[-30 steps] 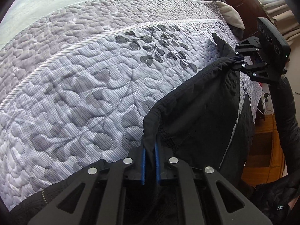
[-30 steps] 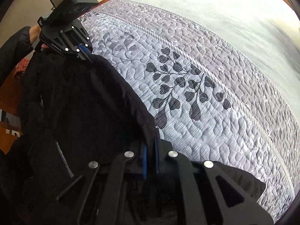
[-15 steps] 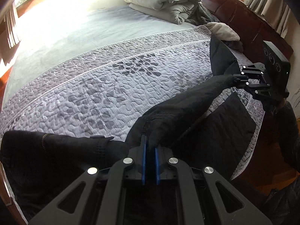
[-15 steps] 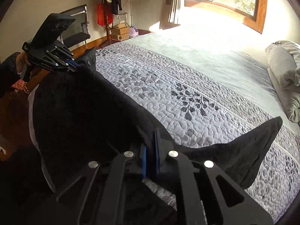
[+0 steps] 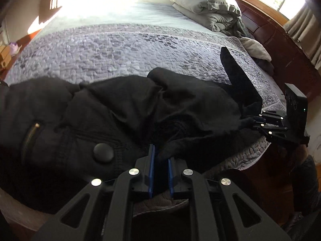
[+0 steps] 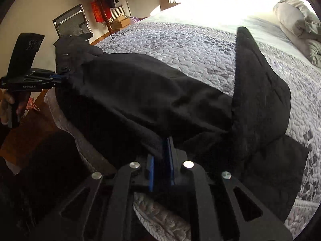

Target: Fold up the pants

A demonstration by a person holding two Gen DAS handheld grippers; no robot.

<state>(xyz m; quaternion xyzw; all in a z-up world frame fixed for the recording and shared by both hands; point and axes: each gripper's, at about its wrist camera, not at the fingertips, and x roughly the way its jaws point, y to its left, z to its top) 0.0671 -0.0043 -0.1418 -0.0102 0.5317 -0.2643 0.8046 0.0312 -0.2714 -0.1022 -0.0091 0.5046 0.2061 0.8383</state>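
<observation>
The black pants (image 5: 124, 108) lie along the near edge of the quilted bed, waist button (image 5: 103, 152) and zip pocket at the left. My left gripper (image 5: 160, 156) is shut on a fold of the pants near the waist. My right gripper (image 6: 161, 156) is shut on the pants at the leg end. In the right wrist view the pants (image 6: 140, 96) stretch between both grippers, with one leg end (image 6: 258, 80) folded up over the quilt. The right gripper also shows in the left wrist view (image 5: 258, 120), the left gripper in the right wrist view (image 6: 58, 79).
The grey quilt (image 5: 120, 48) covers the bed. Pillows and a bundled duvet (image 5: 204, 4) lie at the head, against a dark wooden headboard (image 5: 280, 46). A chair (image 6: 72, 23) and a coat rack (image 6: 102, 6) stand beyond the bed's foot. The wooden floor (image 6: 26, 132) lies below the bed edge.
Both grippers have come down and back toward the bed's near edge with the pants. The cloth, held up and taut before, now lies slack on the quilt.
</observation>
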